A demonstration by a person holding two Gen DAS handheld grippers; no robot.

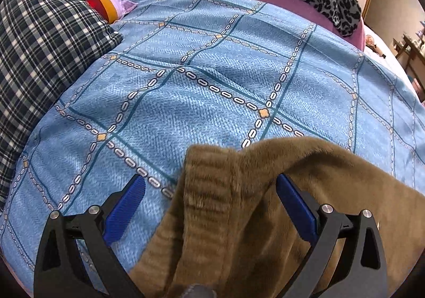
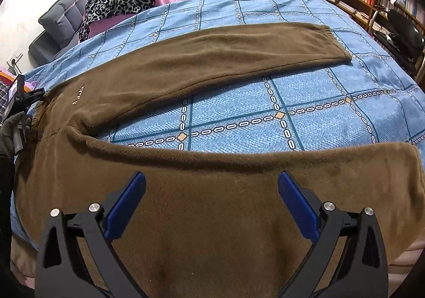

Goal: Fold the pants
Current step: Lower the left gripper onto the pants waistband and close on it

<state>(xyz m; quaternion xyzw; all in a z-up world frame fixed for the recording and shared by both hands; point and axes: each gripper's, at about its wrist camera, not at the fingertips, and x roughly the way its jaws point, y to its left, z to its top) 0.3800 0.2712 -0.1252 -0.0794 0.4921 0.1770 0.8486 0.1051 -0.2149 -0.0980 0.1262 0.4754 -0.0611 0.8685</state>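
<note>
Fuzzy brown pants [image 2: 212,59], ribbed waistband [image 1: 209,197], chain-print quilt [image 1: 186,85]

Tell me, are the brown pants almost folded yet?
Not yet. Done: the brown fleece pants lie spread on the blue blanket, legs apart. In hand: the left gripper is open around the ribbed waistband, and the right gripper is open over the near leg. Left: every fold.

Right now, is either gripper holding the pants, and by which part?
Nothing is held. The left gripper is open around the ribbed waistband of the brown pants; the right gripper is open over the near leg.
</note>
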